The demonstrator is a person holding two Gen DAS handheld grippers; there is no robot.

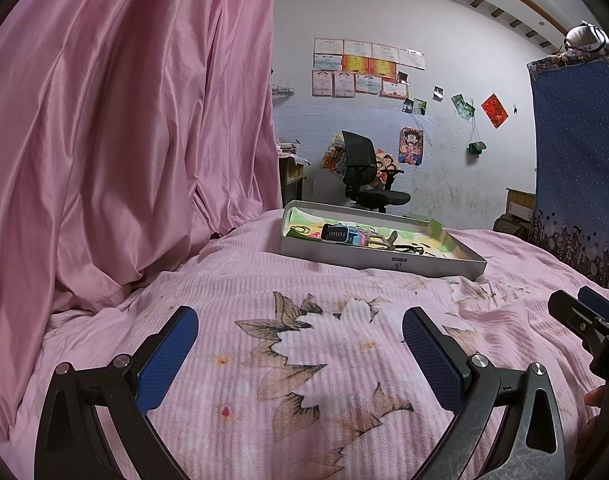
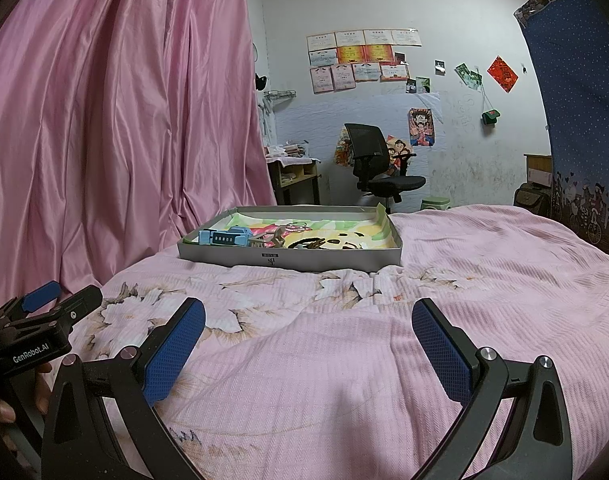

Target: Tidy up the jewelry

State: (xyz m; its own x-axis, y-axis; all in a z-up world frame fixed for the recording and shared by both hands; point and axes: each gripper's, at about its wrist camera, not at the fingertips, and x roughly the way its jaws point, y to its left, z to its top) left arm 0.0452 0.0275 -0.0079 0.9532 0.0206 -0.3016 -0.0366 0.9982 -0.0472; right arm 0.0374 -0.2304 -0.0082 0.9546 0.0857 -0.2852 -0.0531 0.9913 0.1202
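A shallow grey box lid [image 2: 290, 258] is sitting on the bed's pink floral bedspread [image 2: 464, 280], at about twelve o'clock from both hand-held grippers and well apart from them. It is serving as a tray: lined with a colourful printed sheet, it is keeping the jewelry [image 2: 292, 240] gathered in one place instead of sinking into the soft cover. A light-blue watch [image 2: 224, 237] is lying toward its nine o'clock end, with a tangle of darker small pieces beside it that is too small to sort out.

The left hand-held gripper [image 1: 300, 352] is hovering low over the bedspread with its blue pads spread wide, holding nothing. The right hand-held gripper [image 2: 308, 344] is standing just as wide and empty.

With everything lying inside the tray, the scene is fitting either pieces waiting to be sorted or pieces already gathered in.
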